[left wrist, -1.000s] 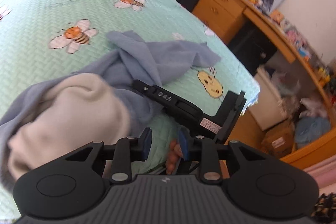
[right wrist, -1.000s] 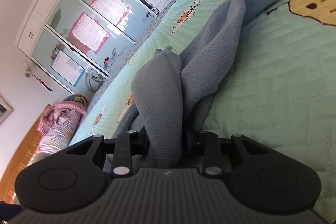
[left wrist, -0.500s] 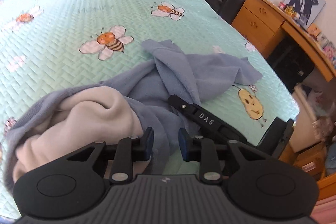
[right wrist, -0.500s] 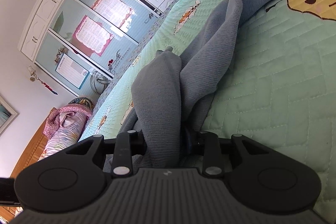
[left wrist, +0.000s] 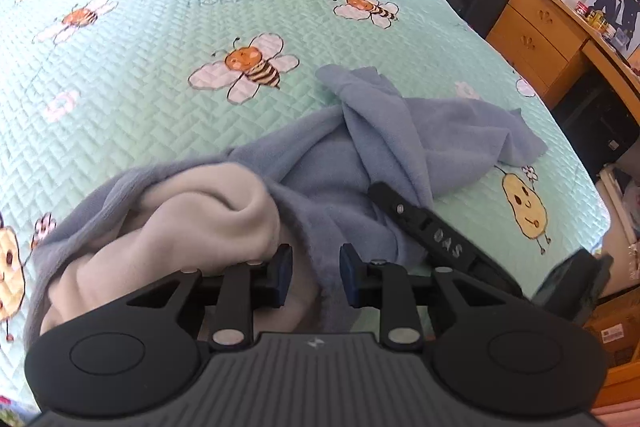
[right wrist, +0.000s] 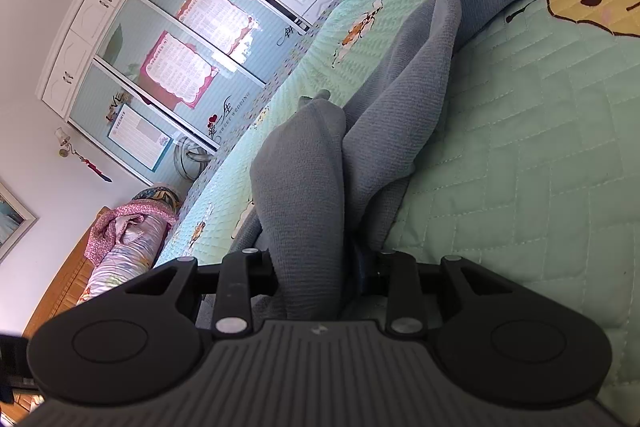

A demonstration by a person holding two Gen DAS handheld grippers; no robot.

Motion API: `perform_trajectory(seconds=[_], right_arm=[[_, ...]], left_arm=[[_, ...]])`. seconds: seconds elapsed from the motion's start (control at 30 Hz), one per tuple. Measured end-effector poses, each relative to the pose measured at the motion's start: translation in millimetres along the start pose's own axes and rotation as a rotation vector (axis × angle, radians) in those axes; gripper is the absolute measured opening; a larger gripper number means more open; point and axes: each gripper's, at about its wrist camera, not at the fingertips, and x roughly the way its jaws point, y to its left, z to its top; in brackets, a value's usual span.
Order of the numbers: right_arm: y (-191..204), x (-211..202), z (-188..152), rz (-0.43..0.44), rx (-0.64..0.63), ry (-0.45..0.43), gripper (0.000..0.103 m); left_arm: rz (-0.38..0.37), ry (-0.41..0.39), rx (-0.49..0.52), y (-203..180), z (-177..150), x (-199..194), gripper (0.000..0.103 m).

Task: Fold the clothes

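The left gripper [left wrist: 312,275] has tipped further down over the last second and closed in on the garment [left wrist: 360,163]. A second ago its blue fingers [left wrist: 282,275] framed bare quilt and the other gripper; now they straddle a blue fold, slightly spread, with cloth in the gap. Whether the pads actually press on that fold I cannot tell. Just left of them the pale lining [left wrist: 180,223] bulges out of the blue shell.

The right gripper [right wrist: 316,267] has not shifted: its fingers pinch a thick bunch of the same garment, which rises out of the grip and trails away across the bed [right wrist: 500,167]. In the left view its black body [left wrist: 440,243] lies half under the cloth.

Beyond, the garment sprawls rumpled on the bee-print quilt [left wrist: 160,67], one flap reaching toward the bed's edge.

By my reading, nothing is folded yet. The left hand is only now taking a second hold, so the piece can be lifted and spread flat.
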Motion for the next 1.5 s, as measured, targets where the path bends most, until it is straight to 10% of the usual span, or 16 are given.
perform_trajectory(seconds=[0.2,0.33,0.9,1.13,1.37,1.5], right_arm=[[0,2,1,0.006,-0.004,-0.002,0.036],[-3,1,2,0.014,-0.002,0.001,0.036],[15,-15,25,-0.032,0.173,0.059,0.052],[51,-29,25,-0.039,0.018,0.079,0.062],[76,-7,-39,0.005,0.022,0.416,0.086],[90,3,-51,-0.006,0.003,0.402,0.086]], left_arm=[[0.037,0.061,-0.052,6,13,39,0.029],[-0.026,0.026,-0.089,21,10,26,0.005],[-0.011,-0.519,-0.485,184,2,-197,0.004],[0.070,-0.354,-0.548,222,-34,-168,0.005],[0.061,-0.276,-0.560,233,-56,-154,0.005],[0.031,-0.264,-0.502,224,-48,-152,0.005]])
